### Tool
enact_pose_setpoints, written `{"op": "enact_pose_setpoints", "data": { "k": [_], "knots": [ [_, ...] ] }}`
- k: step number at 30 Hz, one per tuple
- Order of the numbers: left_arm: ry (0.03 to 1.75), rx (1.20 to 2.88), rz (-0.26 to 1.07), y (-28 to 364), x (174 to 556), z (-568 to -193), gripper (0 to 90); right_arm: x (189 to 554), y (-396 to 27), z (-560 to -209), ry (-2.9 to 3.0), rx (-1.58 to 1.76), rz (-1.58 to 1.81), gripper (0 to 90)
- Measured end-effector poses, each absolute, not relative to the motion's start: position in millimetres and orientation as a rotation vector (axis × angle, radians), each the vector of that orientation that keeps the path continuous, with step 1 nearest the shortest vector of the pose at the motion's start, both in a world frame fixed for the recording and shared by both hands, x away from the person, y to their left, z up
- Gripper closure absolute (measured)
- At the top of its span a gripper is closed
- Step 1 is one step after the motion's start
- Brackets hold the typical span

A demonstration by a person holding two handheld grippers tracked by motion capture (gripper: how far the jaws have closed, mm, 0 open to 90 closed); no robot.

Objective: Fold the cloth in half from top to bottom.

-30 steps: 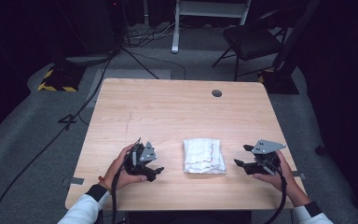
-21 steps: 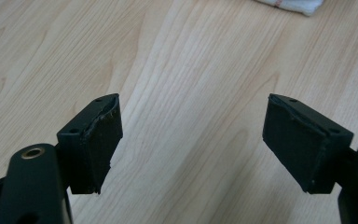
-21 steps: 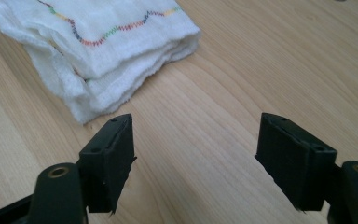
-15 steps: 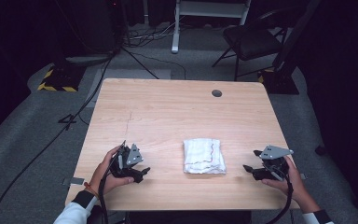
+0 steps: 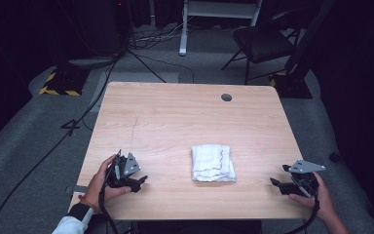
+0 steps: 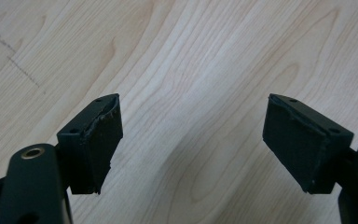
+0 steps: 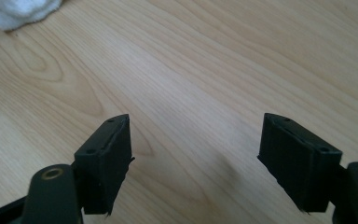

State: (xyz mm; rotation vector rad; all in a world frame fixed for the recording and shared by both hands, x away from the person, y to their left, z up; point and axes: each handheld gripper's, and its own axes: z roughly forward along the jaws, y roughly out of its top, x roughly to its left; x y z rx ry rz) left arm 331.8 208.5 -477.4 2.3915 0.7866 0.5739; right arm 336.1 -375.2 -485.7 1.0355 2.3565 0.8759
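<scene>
A folded white cloth (image 5: 213, 163) with a thin red stitched line lies flat on the light wooden worktop (image 5: 185, 117), nearer the person's edge than the far edge. Everything else is placed from this cloth.

The left tool (image 5: 137, 181) sits on the worktop well to the left of the cloth, close to the near edge, held in the person's left hand (image 5: 102, 178), with its black tips pointing toward the cloth. In the left gripper view its two black pads (image 6: 98, 144) stand far apart with only bare wood grain between them; the left tool (image 6: 191, 144) is wide and holds nothing.

The right tool (image 5: 278, 183) is well to the right of the cloth, at the near right corner of the worktop, in the person's right hand (image 5: 316, 195), tips also turned toward the cloth. A grey three-cornered plate (image 5: 306, 167) sits on top of it. In the right gripper view the right tool (image 7: 196, 158) is wide, its jaws having just been opening, with nothing between them, and a corner of the cloth (image 7: 21, 11) shows at the upper left, well apart from the pads.

Neither tool touches the cloth. A round dark grommet hole (image 5: 226, 97) lies in the worktop far beyond the cloth. Beyond that, a black folding chair (image 5: 263, 44) stands on the grey floor.
</scene>
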Motion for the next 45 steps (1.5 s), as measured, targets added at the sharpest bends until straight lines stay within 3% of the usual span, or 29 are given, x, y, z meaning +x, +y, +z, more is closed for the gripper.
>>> {"op": "enact_pose_setpoints", "data": {
  "k": [9,17,45],
  "knots": [
    [0.853,2.356,0.554,226,328,-490,19.5,327,-407,-499,2.283,1.177,0.948,24.2],
    [0.971,2.206,0.373,255,328,-503,18.8,327,-414,-503,2.240,1.233,0.996,21.5],
    [0.984,2.202,0.385,257,326,-504,17.5,328,-412,-503,2.221,1.254,0.986,21.3]
  ]
}}
